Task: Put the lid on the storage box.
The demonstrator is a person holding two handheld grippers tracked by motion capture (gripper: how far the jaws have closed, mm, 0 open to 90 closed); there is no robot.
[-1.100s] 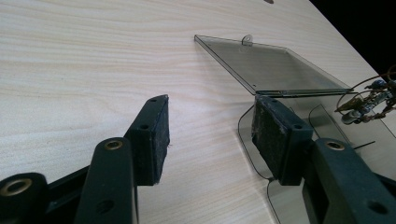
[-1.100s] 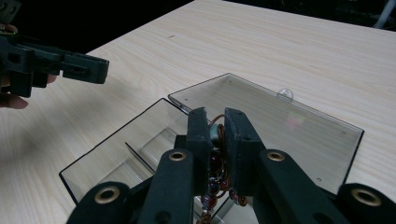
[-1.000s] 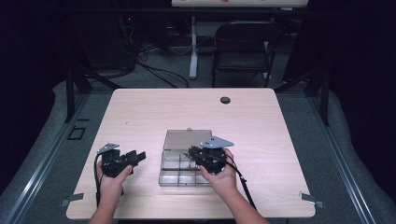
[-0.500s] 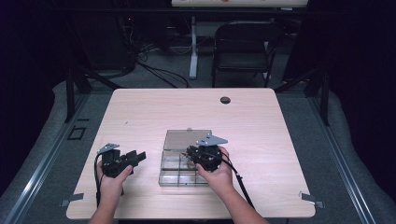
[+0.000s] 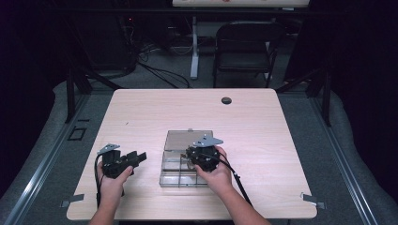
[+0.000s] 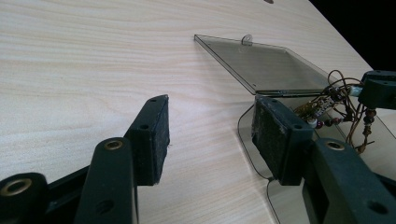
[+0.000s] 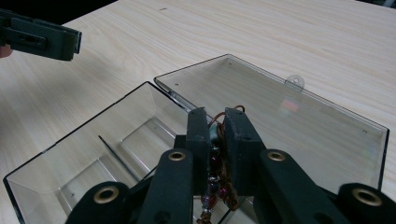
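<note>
While the right tool grips beads, the box lid lies open behind.

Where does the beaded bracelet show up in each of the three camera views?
High view: the beaded bracelet is barely visible under the right hand-held gripper, over the clear box.
Left gripper view: at the right edge, dangling over the box.
Right gripper view: bottom centre, pinched between the jaws.
Shared landmark: the box's open lid with its small tab.
</note>
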